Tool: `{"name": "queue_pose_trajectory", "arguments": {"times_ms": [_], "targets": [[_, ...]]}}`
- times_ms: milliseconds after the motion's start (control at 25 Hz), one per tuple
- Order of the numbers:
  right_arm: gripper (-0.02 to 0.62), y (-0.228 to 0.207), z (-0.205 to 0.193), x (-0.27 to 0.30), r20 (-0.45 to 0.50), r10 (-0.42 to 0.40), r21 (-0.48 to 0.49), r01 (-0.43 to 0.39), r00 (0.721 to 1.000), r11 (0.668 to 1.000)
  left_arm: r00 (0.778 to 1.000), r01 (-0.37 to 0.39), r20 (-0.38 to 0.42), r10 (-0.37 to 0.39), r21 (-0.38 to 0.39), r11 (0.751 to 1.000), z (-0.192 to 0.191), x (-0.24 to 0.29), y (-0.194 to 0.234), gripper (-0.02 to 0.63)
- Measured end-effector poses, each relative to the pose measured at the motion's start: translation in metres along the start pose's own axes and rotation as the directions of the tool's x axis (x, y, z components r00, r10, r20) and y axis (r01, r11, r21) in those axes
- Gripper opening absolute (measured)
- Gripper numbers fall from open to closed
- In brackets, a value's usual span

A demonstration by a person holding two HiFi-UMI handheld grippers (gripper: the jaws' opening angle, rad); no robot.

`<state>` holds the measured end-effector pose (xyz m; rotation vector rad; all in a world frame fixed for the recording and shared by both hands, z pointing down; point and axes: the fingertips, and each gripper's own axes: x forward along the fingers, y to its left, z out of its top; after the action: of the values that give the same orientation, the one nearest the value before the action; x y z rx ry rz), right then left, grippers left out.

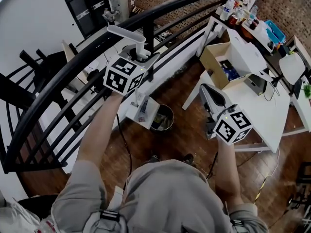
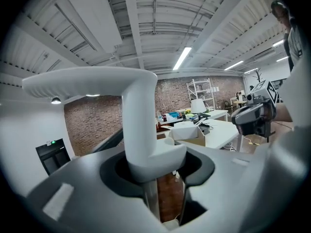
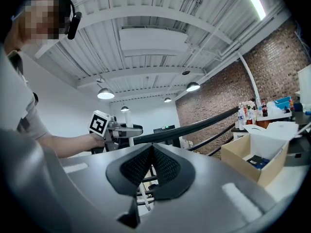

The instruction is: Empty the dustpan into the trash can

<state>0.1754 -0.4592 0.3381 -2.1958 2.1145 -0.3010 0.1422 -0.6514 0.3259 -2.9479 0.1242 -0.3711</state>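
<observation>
At the far left we see a black railing (image 1: pixel 58 81) curving across the head view, with a staircase beyond it. Our left tool (image 1: pixel 142 56) reaches over that railing and points a little downward. In the left gripper view its jaws are clamped on the upright white stem of the dustpan (image 1: pixel 143 111), just under the bend where the handle (image 1: pixel 125 32) turns sideways. The stem fills the gap between the dark pads.

The pan itself hangs below the tool, lifted off the wooden floor (image 1: pixel 184 140) and tipped. Its open edge is turned toward the trash can (image 1: pixel 164 118). Some small dark bits show inside the pan. It sits right at the left rim of the can, though we cannot tell whether the two touch. The trash can is a small dark round bin standing on the floor close to the railing's base.

Further right, our right tool (image 1: pixel 210 88) is held level above the floor, well apart from the dustpan. Its jaws are pressed together with nothing between them, as the right gripper view shows plainly.

Beside it stands a white bench (image 1: pixel 265 118). An open cardboard box (image 1: pixel 216 58) rests on the bench, and a cluster of bottles (image 1: pixel 238 8) stands at its far end.
</observation>
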Motion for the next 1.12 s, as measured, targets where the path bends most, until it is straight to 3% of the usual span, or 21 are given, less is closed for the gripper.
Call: {"name": "queue_pose_trajectory", "arguments": {"times_ms": [280, 560, 840, 1000, 1120], "targets": [[0.000, -0.021, 0.004, -0.021, 0.013, -0.005, 0.002, 0.005, 1.000, 1.000, 0.998, 0.041, -0.042, -0.039, 0.056, 0.998, 0.013, 0.043, -0.052, 0.179], [0.000, -0.064, 0.020, -0.066, 0.038, 0.004, 0.003, -0.004, 0.999, 1.000, 0.995, 0.078, -0.077, -0.067, 0.147, 0.986, 0.026, 0.093, -0.135, 0.179], [0.000, -0.098, 0.029, -0.109, 0.067, 0.066, 0.013, -0.067, 0.996, 0.998, 0.989, 0.115, -0.123, -0.087, 0.245, 0.963, 0.031, 0.138, -0.232, 0.181], [0.123, -0.115, 0.033, -0.133, 0.090, 0.126, 0.033, -0.129, 0.988, 0.991, 0.983, 0.149, -0.152, -0.106, 0.307, 0.940, 0.029, 0.163, -0.291, 0.181], [0.141, -0.133, 0.031, -0.152, 0.083, 0.135, 0.035, -0.138, 0.987, 0.990, 0.978, 0.171, -0.172, -0.117, 0.345, 0.923, 0.025, 0.181, -0.333, 0.181]]}}
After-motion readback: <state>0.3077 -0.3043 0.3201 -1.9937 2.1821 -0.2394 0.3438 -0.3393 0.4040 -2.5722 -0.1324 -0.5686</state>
